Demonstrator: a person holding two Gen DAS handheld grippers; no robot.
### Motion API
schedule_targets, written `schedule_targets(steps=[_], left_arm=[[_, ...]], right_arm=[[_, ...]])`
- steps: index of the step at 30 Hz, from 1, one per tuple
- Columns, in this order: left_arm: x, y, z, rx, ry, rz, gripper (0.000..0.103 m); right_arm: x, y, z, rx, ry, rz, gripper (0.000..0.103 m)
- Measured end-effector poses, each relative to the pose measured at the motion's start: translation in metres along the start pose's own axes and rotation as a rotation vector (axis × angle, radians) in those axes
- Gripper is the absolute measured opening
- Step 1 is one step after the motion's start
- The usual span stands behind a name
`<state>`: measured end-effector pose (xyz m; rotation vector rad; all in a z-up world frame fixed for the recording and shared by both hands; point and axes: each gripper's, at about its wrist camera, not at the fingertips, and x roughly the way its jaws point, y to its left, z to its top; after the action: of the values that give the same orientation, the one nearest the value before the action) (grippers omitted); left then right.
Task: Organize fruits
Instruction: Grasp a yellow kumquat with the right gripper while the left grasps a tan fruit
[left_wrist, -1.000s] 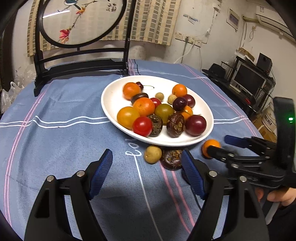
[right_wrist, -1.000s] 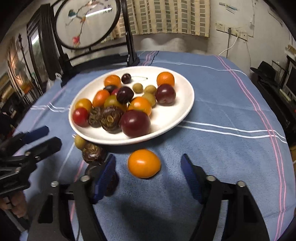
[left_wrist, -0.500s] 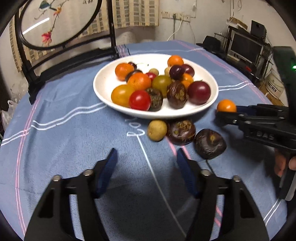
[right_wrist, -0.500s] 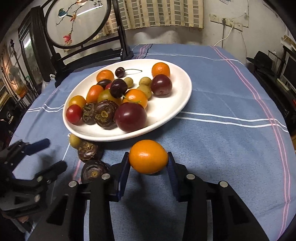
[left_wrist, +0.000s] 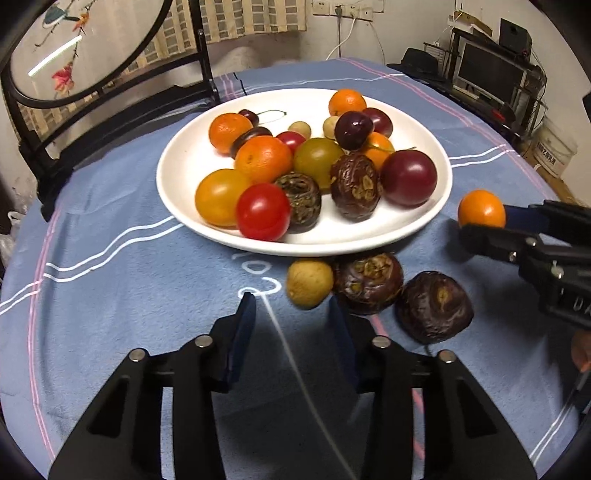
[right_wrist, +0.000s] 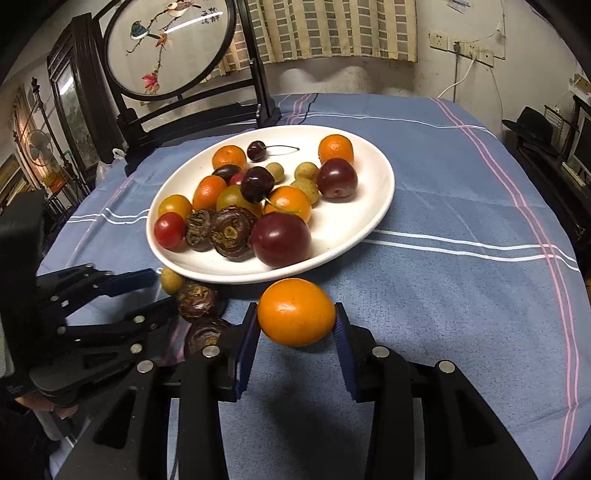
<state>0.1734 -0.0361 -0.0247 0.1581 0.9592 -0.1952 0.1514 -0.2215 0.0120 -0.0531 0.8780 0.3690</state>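
Observation:
A white plate holds several fruits: oranges, tomatoes, plums, cherries, dark wrinkled fruits. My right gripper is shut on an orange fruit and holds it above the cloth, just in front of the plate's rim. My left gripper is open and empty, just short of a small tan fruit on the cloth. Two dark wrinkled fruits lie beside it.
The table has a blue striped cloth. A black stand with a round embroidered screen stands at the table's far edge. Shelves with a monitor are off to the right.
My right gripper closed on the orange fruit and lifted it off the cloth. My left gripper moved closer to the tan fruit and its jaws narrowed.

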Motion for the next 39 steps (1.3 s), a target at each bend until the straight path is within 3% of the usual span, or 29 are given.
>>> schedule_targets(steps=[6,9,14,19,22,30,33,34,36,39], left_arm=[[0.003,0.007,0.000,-0.039,-0.017,-0.050,0.034],[0.003,0.010,-0.002,0.004,-0.046,-0.077,0.034],[0.001,0.008,-0.002,0.093,-0.050,-0.043,0.040],[0.001,0.014,-0.003,0.069,-0.050,-0.052,0.040],[-0.002,0.016,-0.005,0.049,-0.049,-0.045,0.034],[0.000,0.011,-0.004,0.013,-0.070,-0.091,0.034],[0.004,0.014,0.000,-0.001,-0.064,-0.108,0.031],[0.005,0.018,0.001,-0.021,-0.067,-0.122,0.024],[0.005,0.026,0.002,-0.070,-0.071,-0.169,0.024],[0.001,0.024,0.000,-0.065,-0.087,-0.150,0.023]], right_arm=[[0.005,0.003,-0.001,-0.011,0.020,0.008,0.040],[0.005,0.002,-0.001,-0.006,0.023,0.009,0.040],[0.004,0.005,-0.001,-0.018,0.023,0.015,0.040],[0.003,0.008,-0.001,-0.031,0.022,0.023,0.040],[0.003,0.008,0.000,-0.030,0.023,0.023,0.040],[0.006,0.010,-0.001,-0.039,0.036,0.025,0.040],[0.009,0.010,-0.002,-0.039,0.043,0.023,0.040],[0.009,0.010,-0.002,-0.039,0.044,0.023,0.040],[0.009,0.010,-0.002,-0.038,0.044,0.024,0.040],[0.006,0.009,0.000,-0.034,0.036,0.031,0.040]])
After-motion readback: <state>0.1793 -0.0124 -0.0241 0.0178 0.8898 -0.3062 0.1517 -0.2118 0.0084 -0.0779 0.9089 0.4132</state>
